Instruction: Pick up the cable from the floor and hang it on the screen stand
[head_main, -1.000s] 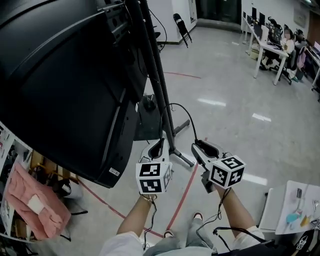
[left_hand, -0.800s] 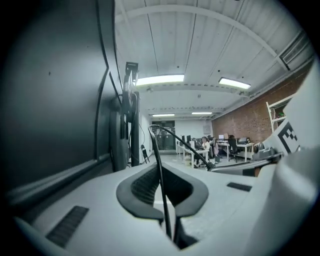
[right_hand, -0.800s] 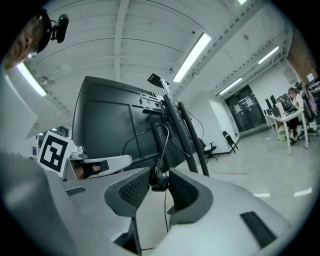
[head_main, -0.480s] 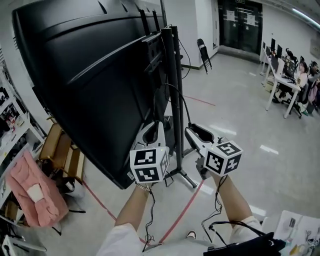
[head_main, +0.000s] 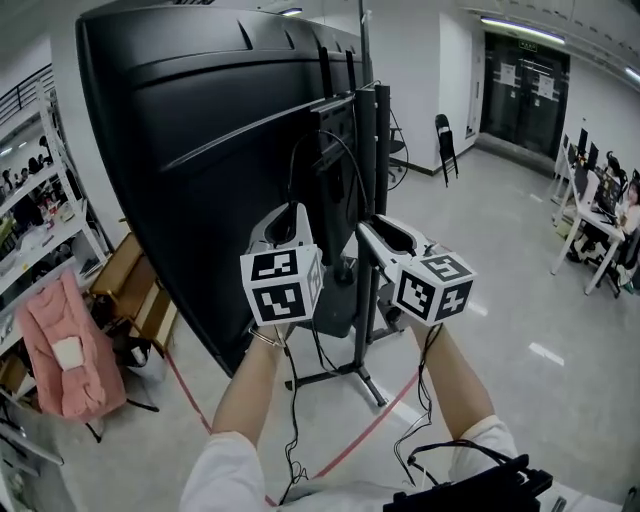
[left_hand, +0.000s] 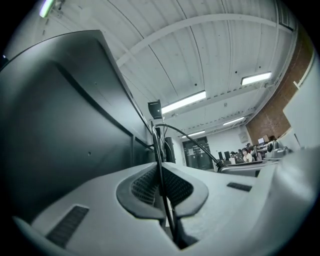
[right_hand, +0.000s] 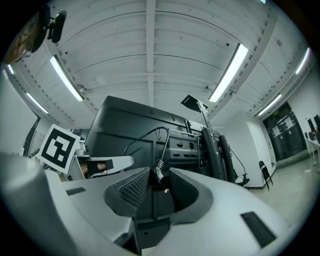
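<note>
Both hands have risen from near the floor (head_main: 520, 300) to the back of the screen (head_main: 200, 150), lifting the cable (left_hand: 158, 157) with them. We hold it well clear of the floor: our left tongs (head_main: 293, 215) are clamped shut on its thin run and our right tongs (head_main: 372, 230) grip its plug end. Between them the cable arches upward just before the stand (head_main: 367, 300); whether it touches, we cannot tell.
</note>
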